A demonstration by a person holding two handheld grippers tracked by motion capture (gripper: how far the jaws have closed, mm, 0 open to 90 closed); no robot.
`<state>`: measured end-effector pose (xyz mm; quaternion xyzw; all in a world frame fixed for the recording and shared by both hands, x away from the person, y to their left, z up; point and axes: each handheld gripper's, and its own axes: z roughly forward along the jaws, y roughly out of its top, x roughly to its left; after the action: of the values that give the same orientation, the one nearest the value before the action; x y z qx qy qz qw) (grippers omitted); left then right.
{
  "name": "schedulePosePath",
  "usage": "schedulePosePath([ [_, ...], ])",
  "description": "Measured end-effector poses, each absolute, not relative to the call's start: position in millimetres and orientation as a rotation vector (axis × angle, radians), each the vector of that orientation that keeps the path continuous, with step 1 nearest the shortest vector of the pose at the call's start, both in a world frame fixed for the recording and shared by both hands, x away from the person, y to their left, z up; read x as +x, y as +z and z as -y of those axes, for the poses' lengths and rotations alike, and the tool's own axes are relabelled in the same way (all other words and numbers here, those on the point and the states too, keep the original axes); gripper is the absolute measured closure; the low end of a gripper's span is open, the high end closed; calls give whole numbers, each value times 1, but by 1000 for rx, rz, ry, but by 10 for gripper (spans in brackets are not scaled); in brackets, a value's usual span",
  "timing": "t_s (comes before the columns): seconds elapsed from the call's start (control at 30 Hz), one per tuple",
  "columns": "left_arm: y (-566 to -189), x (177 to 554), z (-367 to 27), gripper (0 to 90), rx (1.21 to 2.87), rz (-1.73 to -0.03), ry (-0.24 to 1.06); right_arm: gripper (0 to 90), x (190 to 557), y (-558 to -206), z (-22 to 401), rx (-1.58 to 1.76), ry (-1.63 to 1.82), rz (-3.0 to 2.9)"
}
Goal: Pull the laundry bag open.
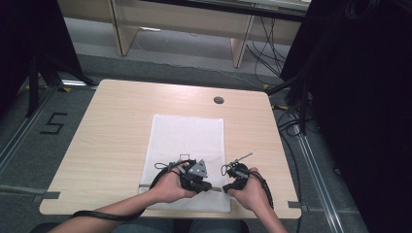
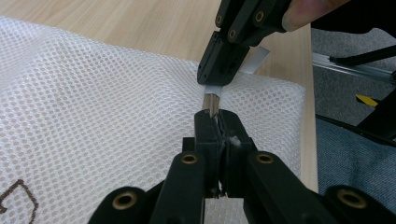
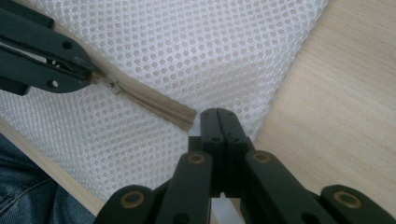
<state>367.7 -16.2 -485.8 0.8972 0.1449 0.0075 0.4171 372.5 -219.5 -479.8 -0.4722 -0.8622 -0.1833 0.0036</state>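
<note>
A white mesh bag (image 1: 187, 141) lies flat on the table, with a tan zipper (image 3: 154, 102) running along its near edge. My left gripper (image 1: 209, 187) is shut on the zipper pull (image 3: 105, 81); in the left gripper view the zipper (image 2: 211, 102) runs straight into its closed jaws (image 2: 217, 119). Facing it, my right gripper (image 1: 227, 186) is shut on a white tab (image 2: 257, 58) at the bag's near right corner, where the zipper ends. In the right gripper view its closed jaws (image 3: 218, 116) sit at that corner. Only a short stretch of zipper separates the two grippers.
The wooden table (image 1: 111, 145) has a cable hole (image 1: 218, 100) at the back. A small brown outline (image 1: 184, 156) is printed on the bag. The table's near edge is just below the hands. Black stands and cables (image 1: 291, 111) are beside the right edge.
</note>
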Motion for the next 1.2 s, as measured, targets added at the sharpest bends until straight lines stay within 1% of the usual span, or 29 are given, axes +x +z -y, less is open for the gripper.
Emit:
schedulePosePath([
  [0.7,-482,367,13,874,2256,-365,14,900,373,-480,219,-1485,-564,2698],
  [0.73,-482,366,13,873,2253,-383,10,900,373,-480,219,-1484,-565,2699],
  [0.77,-481,367,12,873,2257,-365,16,900,372,-480,219,-1486,-562,2697],
  [0.83,-480,367,11,873,2251,-390,9,900,373,-480,220,-1472,-574,2709],
  [1.17,-477,367,8,873,2256,-369,22,900,373,-480,219,-1474,-571,2710],
  [1.2,-477,365,8,873,2252,-391,13,900,373,-480,219,-1474,-571,2710],
])
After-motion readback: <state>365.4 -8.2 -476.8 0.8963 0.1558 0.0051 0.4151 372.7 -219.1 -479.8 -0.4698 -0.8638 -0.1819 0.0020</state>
